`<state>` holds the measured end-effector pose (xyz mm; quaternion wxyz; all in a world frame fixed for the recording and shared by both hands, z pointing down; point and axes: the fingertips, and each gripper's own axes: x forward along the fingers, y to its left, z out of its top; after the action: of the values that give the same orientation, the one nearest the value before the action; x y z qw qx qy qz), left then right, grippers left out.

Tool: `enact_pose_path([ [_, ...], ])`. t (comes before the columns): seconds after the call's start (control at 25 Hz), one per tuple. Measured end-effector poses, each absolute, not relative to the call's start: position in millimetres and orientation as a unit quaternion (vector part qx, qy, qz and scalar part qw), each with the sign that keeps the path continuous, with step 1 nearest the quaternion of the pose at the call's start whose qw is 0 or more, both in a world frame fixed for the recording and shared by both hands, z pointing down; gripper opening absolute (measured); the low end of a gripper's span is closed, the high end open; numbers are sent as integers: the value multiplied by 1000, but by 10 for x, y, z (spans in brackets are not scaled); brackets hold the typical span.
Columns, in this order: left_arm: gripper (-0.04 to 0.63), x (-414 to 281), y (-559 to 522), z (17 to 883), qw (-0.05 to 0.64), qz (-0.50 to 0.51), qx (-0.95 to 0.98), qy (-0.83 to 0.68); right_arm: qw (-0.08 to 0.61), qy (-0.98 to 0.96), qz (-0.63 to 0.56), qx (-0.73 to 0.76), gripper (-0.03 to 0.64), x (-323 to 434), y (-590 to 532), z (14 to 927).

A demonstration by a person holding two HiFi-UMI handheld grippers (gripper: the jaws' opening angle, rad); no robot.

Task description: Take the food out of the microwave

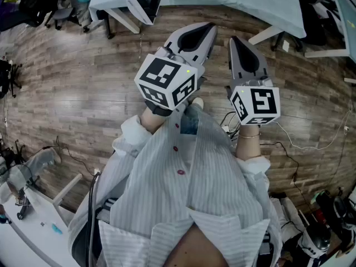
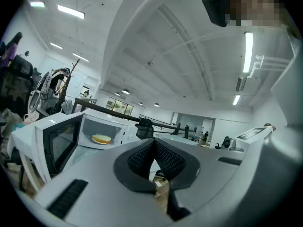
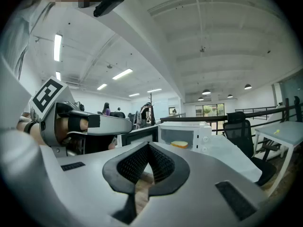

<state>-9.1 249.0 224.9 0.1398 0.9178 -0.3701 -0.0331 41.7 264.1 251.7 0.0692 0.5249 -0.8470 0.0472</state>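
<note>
Left tongs (image 2: 154,141) closed, right tongs (image 3: 147,145) closed, open microwave (image 2: 120,129) ahead, food (image 2: 101,138) inside

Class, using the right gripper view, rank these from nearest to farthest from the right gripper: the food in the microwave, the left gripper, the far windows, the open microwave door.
1. left gripper, close by on the left.
2. microwave door, swung open ahead, left of centre.
3. food, inside, just beyond the door.
4. windows, on the far wall, right of centre.
</note>
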Motion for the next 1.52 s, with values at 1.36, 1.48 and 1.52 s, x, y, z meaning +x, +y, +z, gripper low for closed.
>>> enact_pose_path([
  [1.36,8,-35,1262,2392,140,-20,908,-394,66,-854,42,514,29,560,1408,2522],
  [1.48,8,-138,919,2344,140,-21,910,-389,68,-852,40,518,29,457,1052,2471],
  [1.52,8,-161,819,2337,139,-20,911,-388,67,-851,41,520,29,436,951,2464],
])
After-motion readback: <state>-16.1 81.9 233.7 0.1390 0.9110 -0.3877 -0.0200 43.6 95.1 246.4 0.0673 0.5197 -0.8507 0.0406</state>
